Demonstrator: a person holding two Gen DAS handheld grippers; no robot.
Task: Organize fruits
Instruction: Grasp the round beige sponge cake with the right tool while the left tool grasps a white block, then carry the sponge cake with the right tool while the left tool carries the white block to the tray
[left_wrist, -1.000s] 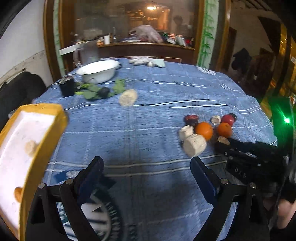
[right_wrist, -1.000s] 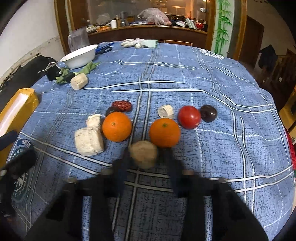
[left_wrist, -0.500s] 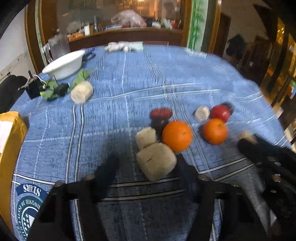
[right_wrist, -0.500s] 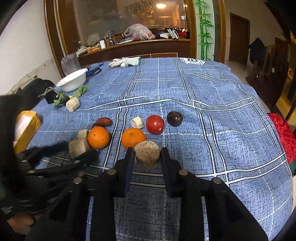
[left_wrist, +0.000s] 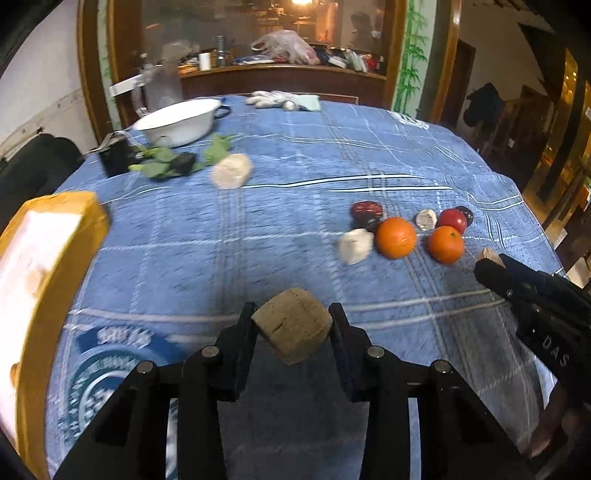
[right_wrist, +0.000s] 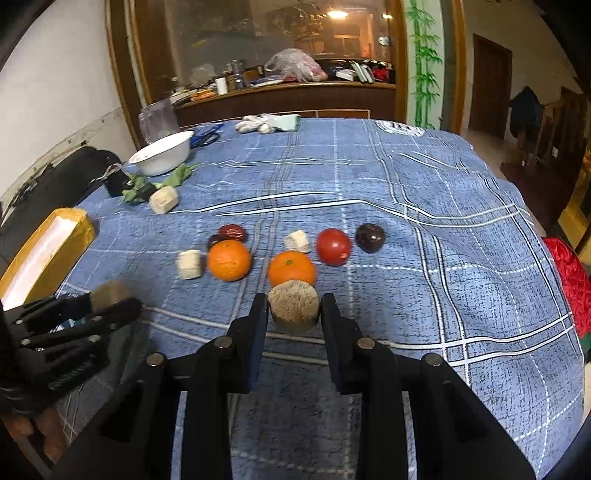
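Note:
My left gripper (left_wrist: 291, 325) is shut on a large tan chunk (left_wrist: 291, 330) and holds it above the blue cloth. My right gripper (right_wrist: 293, 310) is shut on a round tan chunk (right_wrist: 293, 304), just in front of an orange (right_wrist: 291, 267). On the cloth lie a second orange (right_wrist: 229, 259), a red tomato (right_wrist: 333, 246), a dark plum (right_wrist: 370, 232), a red date (right_wrist: 232, 232) and two small pale chunks (right_wrist: 189, 263) (right_wrist: 297, 240). In the left wrist view the right gripper (left_wrist: 491, 266) enters from the right, near the oranges (left_wrist: 395, 237).
A yellow box (left_wrist: 88, 218) with a white inside stands at the table's left edge. Farther back are a white bowl (left_wrist: 177, 120), green leaves (left_wrist: 159, 164), another pale chunk (left_wrist: 232, 171) and white gloves (right_wrist: 266, 123). A red cushion (right_wrist: 569, 273) sits beyond the right edge.
My left gripper, open a second ago, closed on the large tan chunk beside the orange, lifted it and drew back toward the left. The right gripper kept its chunk and rose slightly.

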